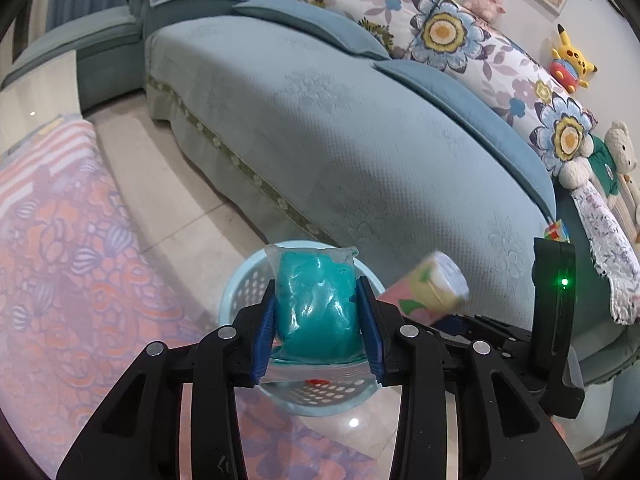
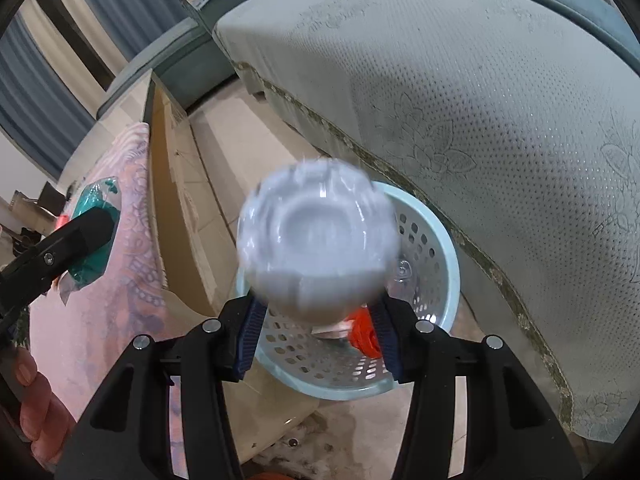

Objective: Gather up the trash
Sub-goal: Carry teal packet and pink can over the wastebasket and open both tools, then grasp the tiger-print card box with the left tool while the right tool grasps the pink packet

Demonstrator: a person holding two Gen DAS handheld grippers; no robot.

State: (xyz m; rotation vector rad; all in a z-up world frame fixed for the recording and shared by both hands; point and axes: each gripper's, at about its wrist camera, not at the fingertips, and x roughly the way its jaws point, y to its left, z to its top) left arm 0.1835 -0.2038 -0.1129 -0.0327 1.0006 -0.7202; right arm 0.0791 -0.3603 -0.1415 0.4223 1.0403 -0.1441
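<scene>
Left gripper (image 1: 316, 312) fingers pinched on teal packet (image 1: 316, 300), right gripper (image 2: 318, 326) fingers clamped on blurred cup (image 2: 318, 236), both over basket (image 2: 444, 248) at 6 o'clock. Best to centre over the rim, lower, then release singly.

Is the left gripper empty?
No, its fingers clamp a clear bag of teal stuff above the basket.
</scene>
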